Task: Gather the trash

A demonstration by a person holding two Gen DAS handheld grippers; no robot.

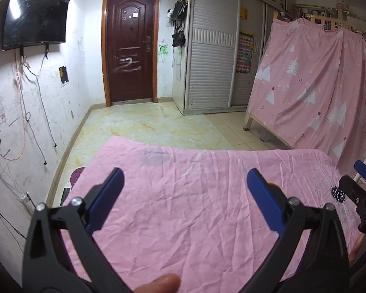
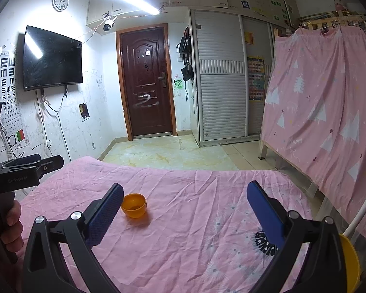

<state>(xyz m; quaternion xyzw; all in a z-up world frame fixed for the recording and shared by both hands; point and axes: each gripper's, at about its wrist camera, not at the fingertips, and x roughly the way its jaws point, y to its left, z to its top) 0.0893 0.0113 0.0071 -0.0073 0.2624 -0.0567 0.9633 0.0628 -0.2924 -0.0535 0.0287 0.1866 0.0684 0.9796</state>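
Orange cup (image 2: pixel 133 205) is sitting upright on pink-sheeted surface (image 2: pixel 195 219), just beside right tool (image 2: pixel 184 210) left pad; right tool is nearer; both tools, left tool (image 1: pixel 184 195) included, are gaping wide, holding nothing

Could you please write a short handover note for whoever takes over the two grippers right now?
Left gripper: open, empty, held over the pink cloth.
Right gripper: open, empty, above the same cloth.
Job's things: a small orange cup sits upright on the cloth, just beyond the right gripper's left finger; something brownish lies inside. A yellow container shows at the right gripper's lower right edge, possibly the bin.
Done: nothing visibly collected.
Left: probably grasp the orange cup, likely with the right gripper, and dispose of it.
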